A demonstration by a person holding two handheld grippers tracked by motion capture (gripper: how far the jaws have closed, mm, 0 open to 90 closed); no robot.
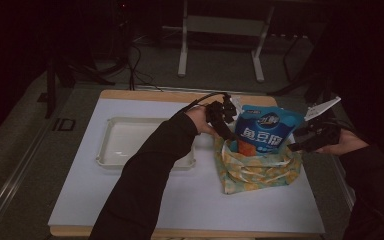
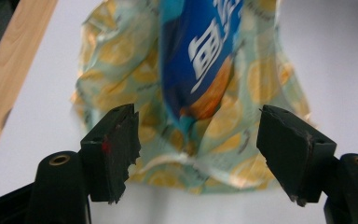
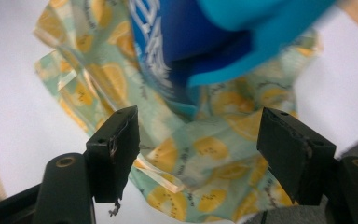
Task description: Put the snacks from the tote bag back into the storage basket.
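Note:
A blue snack packet (image 1: 264,131) stands upright in a pale green bag printed with lemons (image 1: 255,170) at the right of the white board. My left gripper (image 1: 230,137) is at the bag's left rim, open, with the bag's mouth (image 2: 186,163) and the packet (image 2: 200,60) between and beyond its jaws. My right gripper (image 1: 296,145) is at the bag's right rim, also open; the lemon bag (image 3: 200,158) and the packet (image 3: 205,42) lie ahead of it. Neither gripper grasps anything.
A white tray (image 1: 105,150) lies on the left half of the white board (image 1: 195,200), which rests on a wooden-edged table. The left forearm crosses over the tray's right end. Table legs and cables stand on the floor beyond the far edge.

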